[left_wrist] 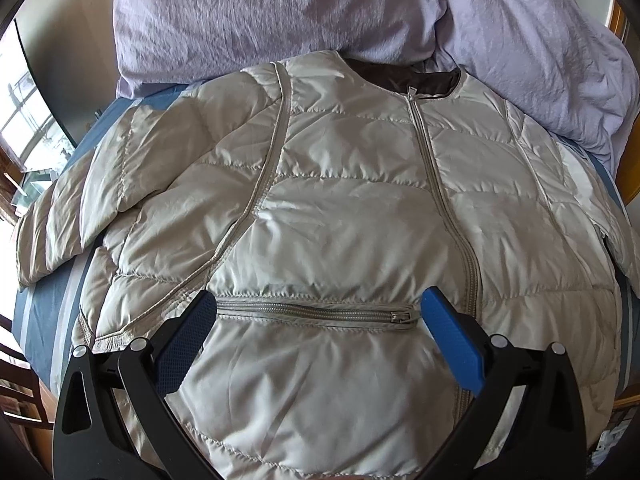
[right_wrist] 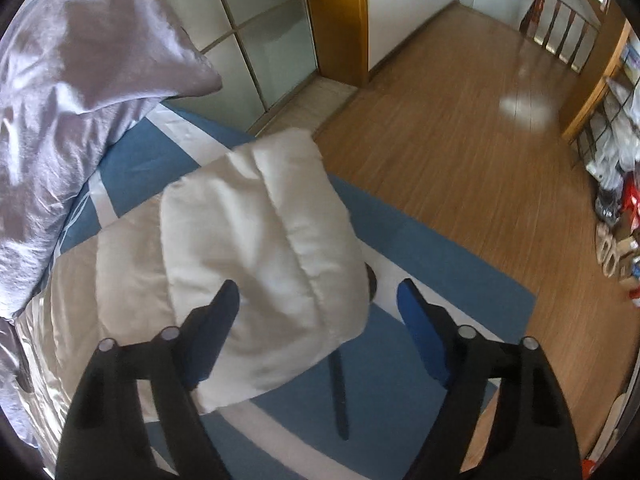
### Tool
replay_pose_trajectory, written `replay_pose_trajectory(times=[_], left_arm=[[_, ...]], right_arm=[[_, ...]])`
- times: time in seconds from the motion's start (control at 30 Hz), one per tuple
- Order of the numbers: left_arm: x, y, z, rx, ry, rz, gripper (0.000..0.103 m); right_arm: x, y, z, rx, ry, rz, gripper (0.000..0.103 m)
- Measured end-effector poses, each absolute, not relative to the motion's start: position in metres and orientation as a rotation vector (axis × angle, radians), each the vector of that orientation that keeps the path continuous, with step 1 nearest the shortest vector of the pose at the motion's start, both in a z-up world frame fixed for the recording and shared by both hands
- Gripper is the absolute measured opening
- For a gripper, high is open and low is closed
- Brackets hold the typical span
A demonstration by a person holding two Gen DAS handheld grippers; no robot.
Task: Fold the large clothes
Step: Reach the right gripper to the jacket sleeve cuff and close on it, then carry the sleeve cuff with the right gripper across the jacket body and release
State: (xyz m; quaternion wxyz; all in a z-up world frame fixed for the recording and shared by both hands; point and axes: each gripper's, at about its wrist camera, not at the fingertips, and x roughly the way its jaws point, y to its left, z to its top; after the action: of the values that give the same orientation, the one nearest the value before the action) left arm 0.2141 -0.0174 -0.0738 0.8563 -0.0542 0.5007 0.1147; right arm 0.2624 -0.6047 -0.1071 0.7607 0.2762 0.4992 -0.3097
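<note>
A pale cream quilted jacket [left_wrist: 340, 208] lies front up and zipped on a blue striped bed sheet [left_wrist: 44, 320], collar at the far side. In the left wrist view its left sleeve spreads out toward the bed's left edge. My left gripper [left_wrist: 320, 298] hovers open over the lower front, its blue pads [left_wrist: 452, 332] either side of the horizontal pocket zipper [left_wrist: 316, 312]. In the right wrist view the jacket's other sleeve [right_wrist: 260, 240] lies on the sheet [right_wrist: 420, 248] near the bed corner. My right gripper [right_wrist: 318, 287] is open over the sleeve end, the right pad [right_wrist: 424, 336] apart from the fabric.
A lilac duvet and pillow [left_wrist: 280, 12] are heaped beyond the collar and also show as the lilac bedding [right_wrist: 60, 80] left of the sleeve. The bed corner drops to a wooden floor [right_wrist: 460, 140]. Glass panels [right_wrist: 256, 28] and cluttered shelves [right_wrist: 616, 152] line the room.
</note>
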Motion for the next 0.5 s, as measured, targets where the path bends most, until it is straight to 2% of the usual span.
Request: replay_pose_trajectory(times=[0.17,0.27,0.33,0.43,0.5], left_arm=[[0.214,-0.02,-0.074,-0.108,1.05,0.228,0.102],[0.212,-0.02,-0.074,-0.112,1.051,0.22,0.102],[0.21,-0.018,-0.074,-0.117,1.052,0.217,0.102],[0.208,-0.013,-0.075,-0.131,1.053,0.216,0.102],[0.205,-0.01,-0.074,-0.142,1.051,0.216,0.102]], right_arm=[[0.251,-0.611,-0.122,0.66,1.077,-0.638,0.064],[0.245,-0.605,-0.124,0.67,1.055,-0.616,0.051],[0.25,-0.596,-0.125,0.647,1.051,-0.604,0.035],[0.254,-0.588,-0.121,0.622,1.039,-0.58,0.022],[0.259,-0.581,-0.114,0.593,1.023,-0.585,0.019]])
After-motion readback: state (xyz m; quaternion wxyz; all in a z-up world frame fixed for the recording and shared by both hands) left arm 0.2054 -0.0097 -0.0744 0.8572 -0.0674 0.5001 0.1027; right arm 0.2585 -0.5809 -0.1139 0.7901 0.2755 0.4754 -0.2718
